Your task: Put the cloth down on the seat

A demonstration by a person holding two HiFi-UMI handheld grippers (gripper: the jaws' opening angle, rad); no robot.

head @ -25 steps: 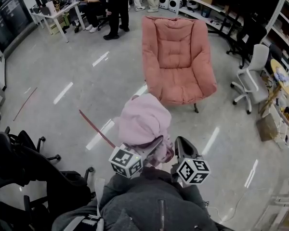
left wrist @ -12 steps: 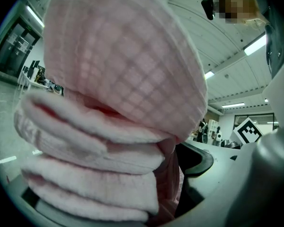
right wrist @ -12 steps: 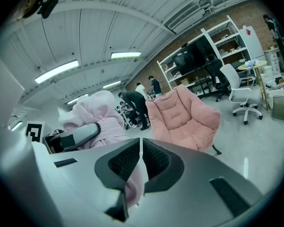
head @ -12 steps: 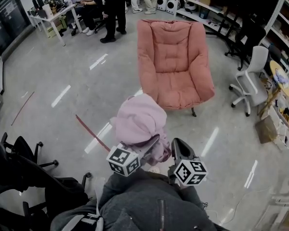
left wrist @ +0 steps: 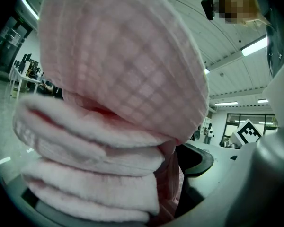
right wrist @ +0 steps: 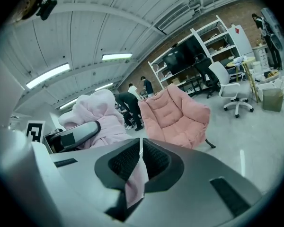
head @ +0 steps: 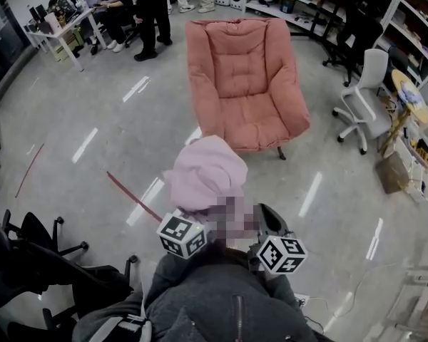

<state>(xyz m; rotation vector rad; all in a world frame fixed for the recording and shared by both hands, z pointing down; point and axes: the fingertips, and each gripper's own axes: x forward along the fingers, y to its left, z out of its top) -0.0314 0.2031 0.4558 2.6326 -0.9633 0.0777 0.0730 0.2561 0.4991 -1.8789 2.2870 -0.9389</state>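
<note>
Pink cloth (head: pixel 205 171) is a bunched lump, its folds stacked flat, clamped in the wide-spread left gripper (head: pixel 200 223). Right gripper (right wrist: pixel 141 157) pinches 1 thin corner. Chair (head: pixel 246 84) sits well apart.

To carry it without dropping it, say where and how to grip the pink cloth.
Grip the cloth at its thick folded stack, coming from the near side, tongs across the layers, as the left tongs do: the bundle is bulkiest there. The thin edge that the right tongs pinch probably only steadies it.
</note>
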